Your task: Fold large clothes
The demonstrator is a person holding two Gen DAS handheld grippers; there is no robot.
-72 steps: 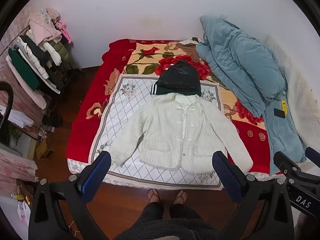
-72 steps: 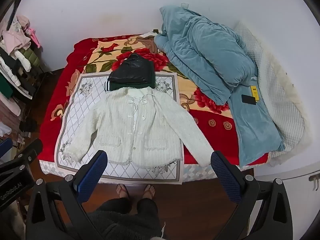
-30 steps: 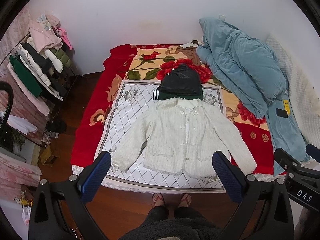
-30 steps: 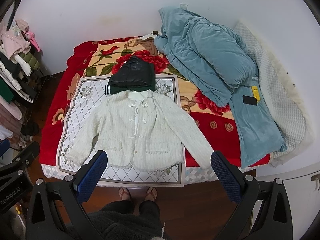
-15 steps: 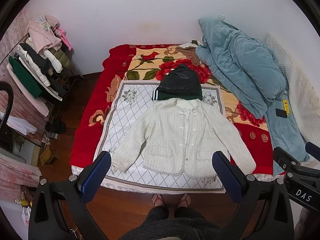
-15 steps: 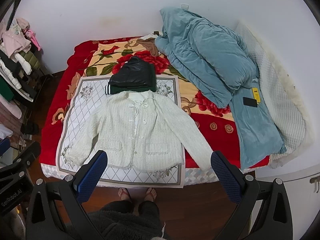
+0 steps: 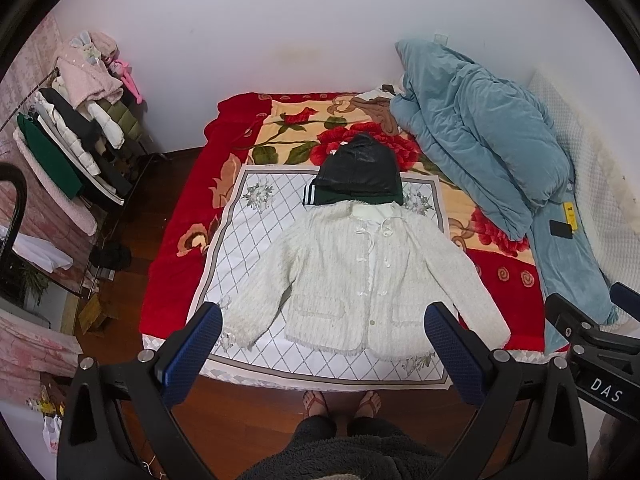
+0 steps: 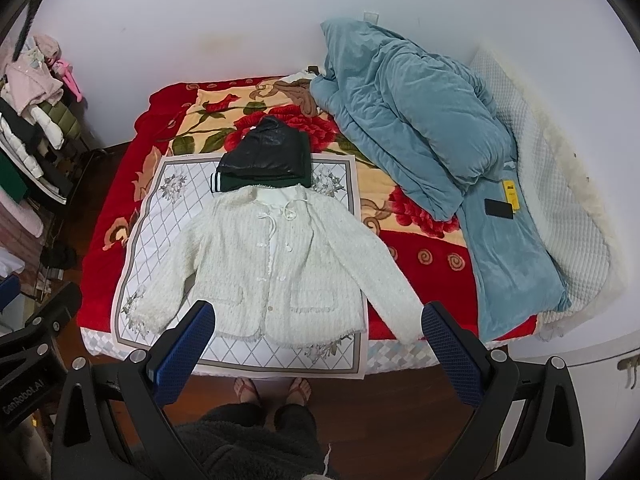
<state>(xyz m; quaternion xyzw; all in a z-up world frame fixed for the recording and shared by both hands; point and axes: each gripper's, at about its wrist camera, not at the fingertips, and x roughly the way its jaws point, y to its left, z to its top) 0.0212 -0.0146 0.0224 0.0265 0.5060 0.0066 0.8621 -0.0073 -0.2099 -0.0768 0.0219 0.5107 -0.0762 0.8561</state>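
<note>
Nearest, the person's feet (image 7: 340,400) stand on the wood floor (image 7: 248,416) at the bed's near edge. Both claws hang above the floor, clear of the bed: the left gripper (image 7: 324,344) and the right gripper (image 8: 318,342) each have their blue pads (image 8: 186,350) spread wide with nothing between them

The white cardigan (image 7: 368,280) lies flat, front up, on a white lattice mat (image 7: 256,224) on the near half of the red floral blanket (image 7: 192,208). Its sleeves are spread; the right cuff (image 8: 408,320) runs off the mat onto the blanket. A folded dark jacket (image 7: 360,172) touches the collar on the far side

Right of these, a blue quilt (image 8: 420,120) is heaped, with a phone (image 8: 498,208) and a yellow card (image 8: 510,196) on it. Far left, a rack of clothes (image 7: 68,136) stands beside the bed, against the white wall (image 7: 280,20)
</note>
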